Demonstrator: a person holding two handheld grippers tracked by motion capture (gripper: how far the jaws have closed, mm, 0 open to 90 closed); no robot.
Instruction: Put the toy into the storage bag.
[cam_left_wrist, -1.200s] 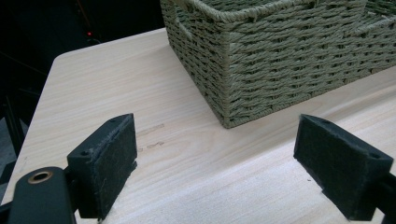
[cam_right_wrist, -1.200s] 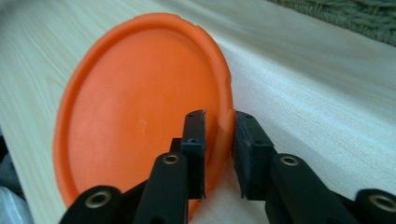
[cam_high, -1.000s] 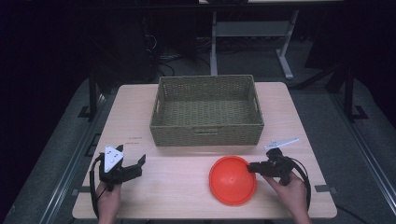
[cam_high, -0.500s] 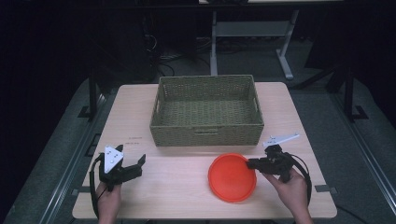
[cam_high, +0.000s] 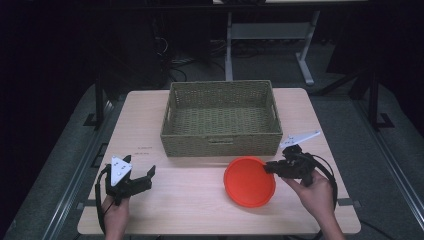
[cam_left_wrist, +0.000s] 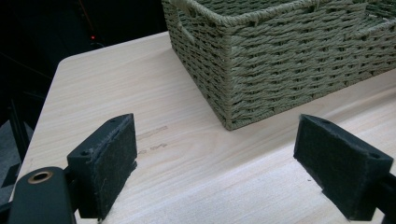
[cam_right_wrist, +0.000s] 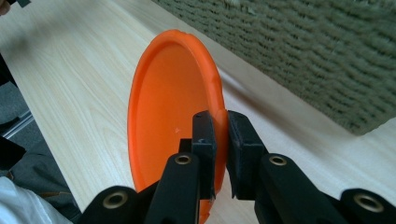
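We've got the pale wooden table under both our tools, and the biggest thing on it is the rectangular woven green-grey wicker basket, sitting ahead of both grippers, open side up. From the left gripper view its near corner is just ahead and a bit right of centre between the jaws.

Next down is the round orange plastic plate. It's right at the tip of our right gripper, which is clamped on the plate's rim. In the right gripper view the two black jaws are pinched tight on the edge, one pad inside the dish, one on the outside. The plate stretches away from the jaws, tilted, and in the high view its gripped side looks lifted off the wood. The basket wall is close beyond it, on the far side from our hand.

Our left gripper sits low over the table, well away to the side of the plate, jaws spread wide with bare wood between the felt pads.
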